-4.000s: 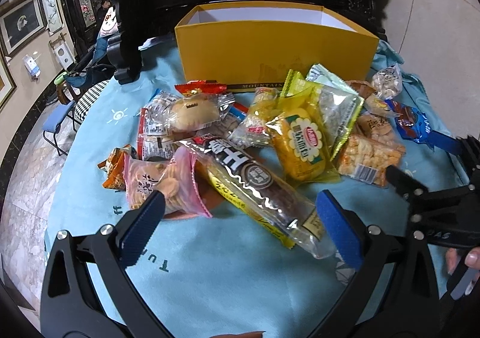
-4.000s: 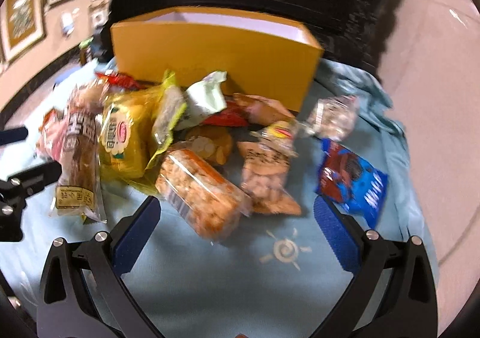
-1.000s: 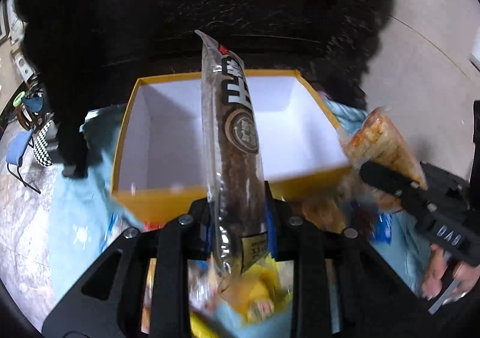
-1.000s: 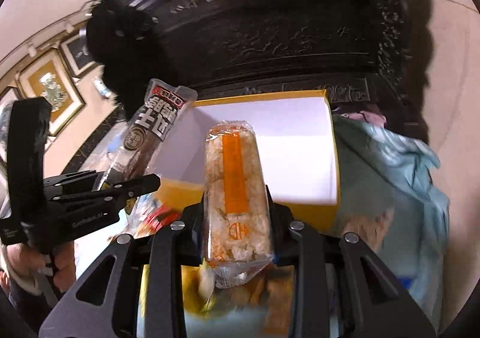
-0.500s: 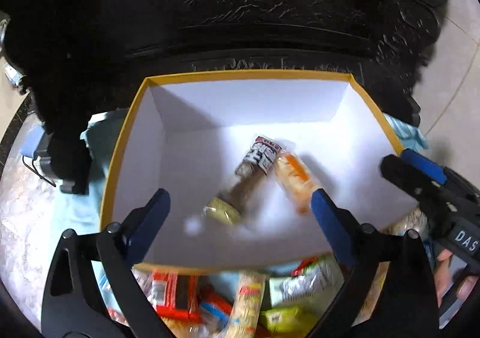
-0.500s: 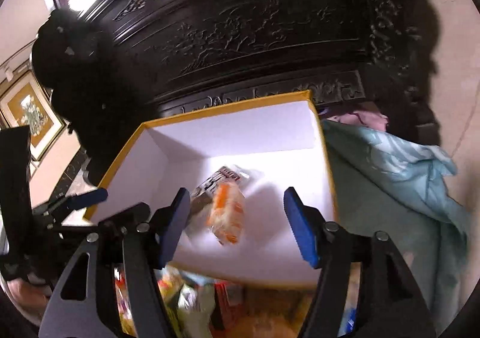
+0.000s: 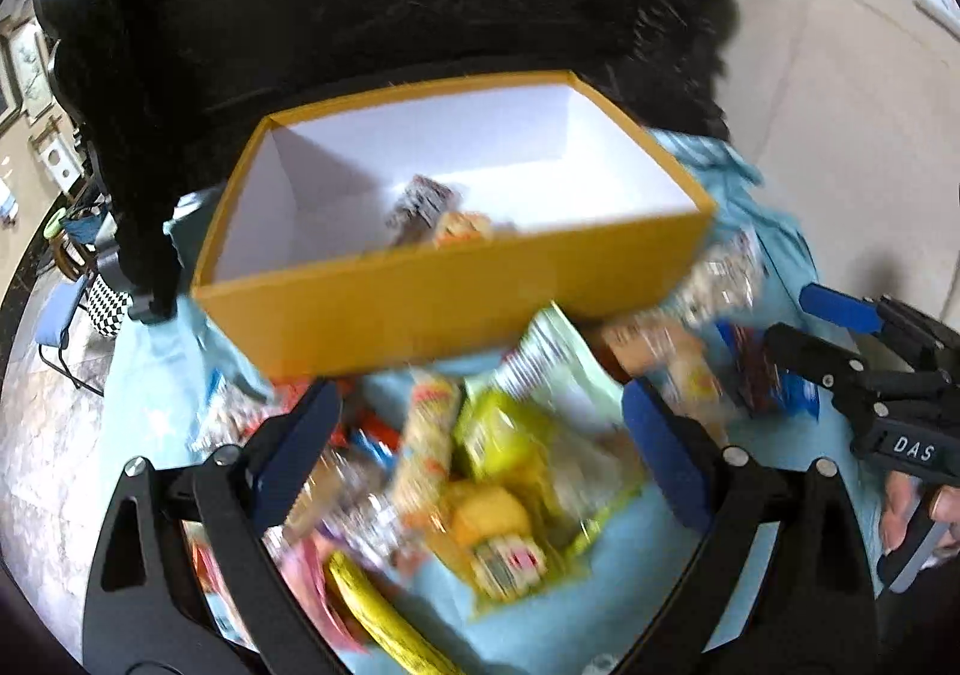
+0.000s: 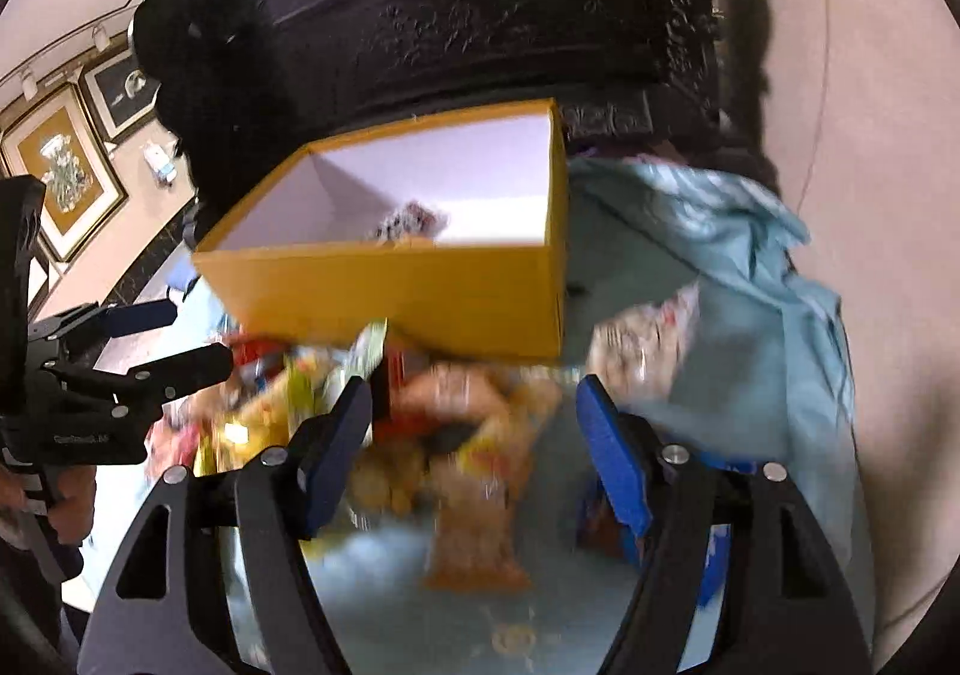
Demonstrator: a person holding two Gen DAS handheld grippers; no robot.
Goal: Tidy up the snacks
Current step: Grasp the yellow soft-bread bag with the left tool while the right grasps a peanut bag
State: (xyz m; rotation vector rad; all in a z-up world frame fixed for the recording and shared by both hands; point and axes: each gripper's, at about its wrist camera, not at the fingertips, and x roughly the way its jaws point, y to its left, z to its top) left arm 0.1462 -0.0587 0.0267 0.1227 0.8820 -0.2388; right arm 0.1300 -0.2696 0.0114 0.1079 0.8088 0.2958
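The yellow box (image 7: pixel 450 309) with a white inside stands at the back of the table. In it lie a long dark-wrapped bar (image 7: pixel 420 204) and an orange cracker pack (image 7: pixel 462 228), the bar also seen in the right wrist view (image 8: pixel 408 219). My left gripper (image 7: pixel 480 435) is open and empty over the blurred snack pile (image 7: pixel 480 495) in front of the box. My right gripper (image 8: pixel 477 435) hangs over the pile (image 8: pixel 474 465) too; its jaws are opening with nothing gripped between them. Each gripper shows in the other's view: the right gripper (image 7: pixel 810 324), the left gripper (image 8: pixel 195 336).
A light blue cloth (image 8: pixel 720 255) covers the table and bunches at the back right. Dark carved furniture (image 8: pixel 480 15) rises right behind the box. A blue snack bag (image 7: pixel 774 381) lies at the right of the pile. Tiled floor (image 7: pixel 840 75) lies beyond the table.
A second ago each gripper was shut on a snack above the box. Both snacks then dropped into it and the jaws spread. Both grippers have since pulled back and down over the pile.
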